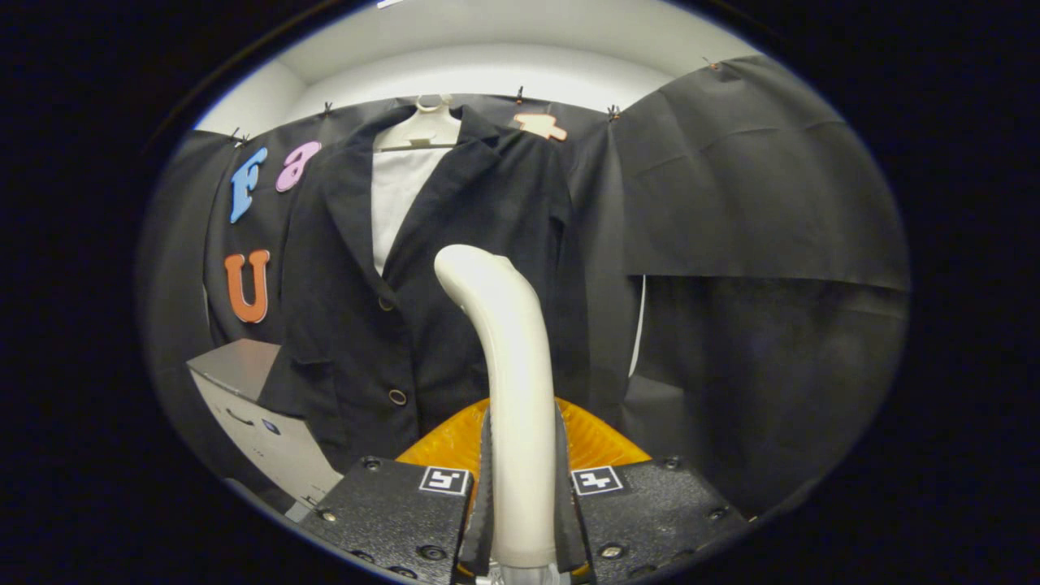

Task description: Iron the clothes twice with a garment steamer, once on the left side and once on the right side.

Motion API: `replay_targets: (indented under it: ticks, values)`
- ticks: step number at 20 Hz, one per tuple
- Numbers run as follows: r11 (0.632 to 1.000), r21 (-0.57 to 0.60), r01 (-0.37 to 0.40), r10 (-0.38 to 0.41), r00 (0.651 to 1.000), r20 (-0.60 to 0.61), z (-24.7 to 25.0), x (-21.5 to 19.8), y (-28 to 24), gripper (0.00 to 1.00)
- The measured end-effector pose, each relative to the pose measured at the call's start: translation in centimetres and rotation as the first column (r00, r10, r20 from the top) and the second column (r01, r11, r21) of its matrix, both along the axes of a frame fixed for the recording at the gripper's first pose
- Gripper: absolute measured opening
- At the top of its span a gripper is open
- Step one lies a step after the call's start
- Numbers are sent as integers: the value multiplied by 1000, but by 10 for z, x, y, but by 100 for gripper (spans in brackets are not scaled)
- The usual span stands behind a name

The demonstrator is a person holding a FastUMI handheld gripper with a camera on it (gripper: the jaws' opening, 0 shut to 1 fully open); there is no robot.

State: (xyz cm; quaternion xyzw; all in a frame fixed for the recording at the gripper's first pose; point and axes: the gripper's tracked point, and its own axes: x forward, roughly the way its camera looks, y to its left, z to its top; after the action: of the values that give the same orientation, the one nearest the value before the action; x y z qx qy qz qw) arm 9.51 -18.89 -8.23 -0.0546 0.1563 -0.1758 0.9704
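A: gripper (521, 487) fingers pinching the steamer handle (508, 366), one finger pressed on each side, low on the stem. Handle's a smooth cream plastic tube, glossy, rises straight then curves over to a rounded tip

B: and the clothes?

A: dark jacket (422, 268) hangs just beyond the handle on a pale plastic hanger (422, 130), against the booth's black cloth wall. Matte woven fabric, notched lapels, two ringed buttons down the front, white lining or shirt showing in the open collar. Steamer tip sits over the jacket's middle, slightly to its right panel as seen here; can't tell if it touches the cloth

B: orange thing under the handle?

A: ribbed translucent orange part (455, 443), fanned shape, sits right behind the fingers; probably part of the rig or steamer, can't say which

B: risks?

A: glossy round handle held low, so it could twist or slip in the pinch when pushed on the fabric. Jacket hangs free, so a hard stroke may swing it or pull it off the hanger. Tip could snag a button or lapel edge. Grey box (244, 398) with a flat lid by the jacket's lower left hem could block a low pass on that side
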Motion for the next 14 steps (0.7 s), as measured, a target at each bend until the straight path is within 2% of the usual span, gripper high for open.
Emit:
replay_targets:
  ticks: [14]
  values:
    - [999,24,44,-39,982,-184,-97,-38,-8,33]
